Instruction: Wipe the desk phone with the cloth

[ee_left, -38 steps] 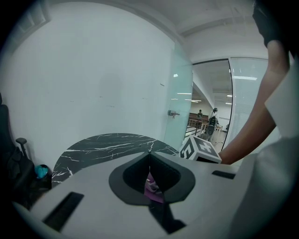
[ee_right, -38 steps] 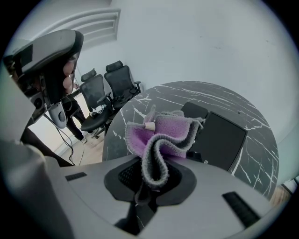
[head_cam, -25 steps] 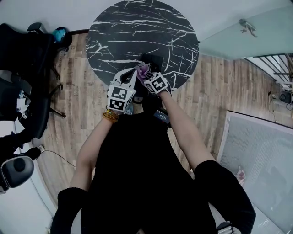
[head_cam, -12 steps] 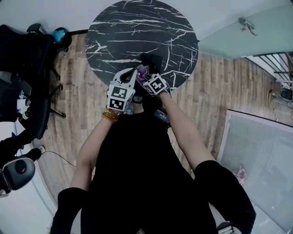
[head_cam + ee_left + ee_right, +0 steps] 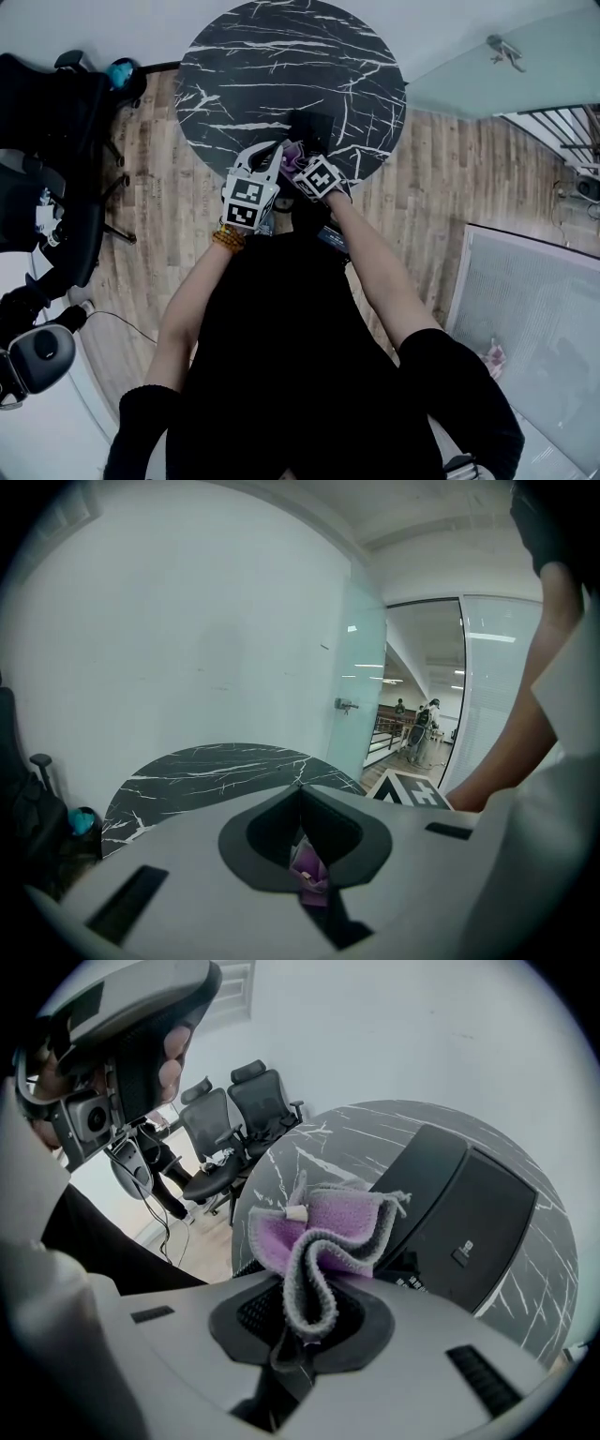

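Note:
The black desk phone stands near the close edge of the round black marble table. My right gripper is shut on a bunched purple and grey cloth. The cloth is held just above the phone's near side, with its loose folds upward. My left gripper hovers right beside it to the left. Its jaws meet at the tips, and a scrap of purple cloth shows through the gap low between them. Nothing else touches the cloth in the right gripper view.
Black office chairs stand to the left of the table on the wooden floor. A frosted glass door is at the far right. A white panel lies on the floor at the right.
Both grippers have barely shifted over the phone. The cloth has dropped slightly toward me and stays in the right gripper.

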